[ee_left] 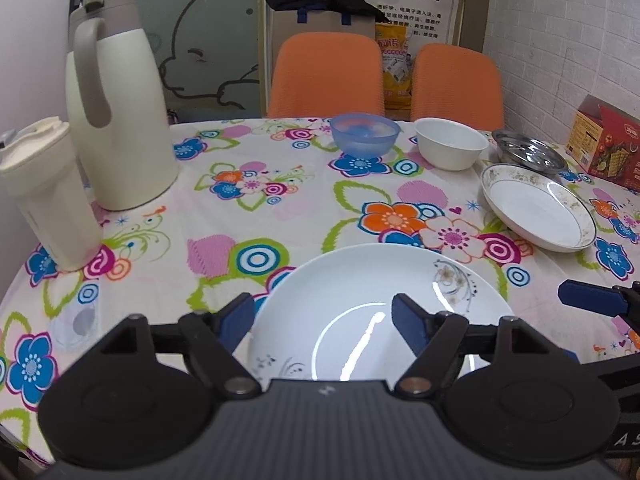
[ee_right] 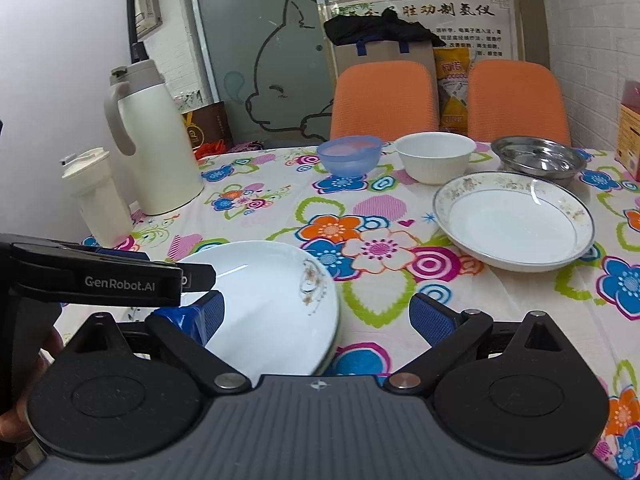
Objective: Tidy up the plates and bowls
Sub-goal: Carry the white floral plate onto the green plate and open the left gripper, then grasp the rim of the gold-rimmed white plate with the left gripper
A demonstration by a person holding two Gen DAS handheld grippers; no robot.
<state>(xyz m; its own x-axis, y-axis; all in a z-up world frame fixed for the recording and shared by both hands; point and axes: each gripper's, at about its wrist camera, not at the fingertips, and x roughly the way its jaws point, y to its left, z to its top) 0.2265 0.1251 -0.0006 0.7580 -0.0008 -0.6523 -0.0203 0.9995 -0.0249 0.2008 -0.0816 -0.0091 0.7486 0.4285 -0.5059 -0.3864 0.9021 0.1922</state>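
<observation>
The left hand-held gripper [ee_left: 324,316] has its two blue-padded fingers spread wide, holding nothing, above the near part of a white plate with a small floral sprig [ee_left: 384,304]; in its own view the left finger lies at the plate's left edge and the right finger over the plate's inner face, though whether either pad touches the porcelain cannot be told. The right hand-held gripper [ee_right: 316,318] is also open and empty, just to the right of that same plate; in the right wrist view the plate's right rim falls between its fingers, the left finger over the plate and the right finger over bare cloth. The plate rests on the worktop [ee_left: 280,216], which is covered with a flowered cloth, at its near edge. Further out and to the right lies a white deep plate with a patterned rim [ee_left: 538,208], well apart from both grippers. Behind it, along the far edge, three bowls stand in a row: a blue plastic bowl [ee_left: 365,134], a white bowl [ee_left: 450,143] beside it, and a steel bowl [ee_left: 528,154] close behind the patterned plate. On the left side of the worktop stand a cream thermos jug [ee_left: 120,120] and a cream lidded tumbler [ee_left: 48,192] near it. Two orange chairs [ee_left: 326,74] stand behind the worktop.
</observation>
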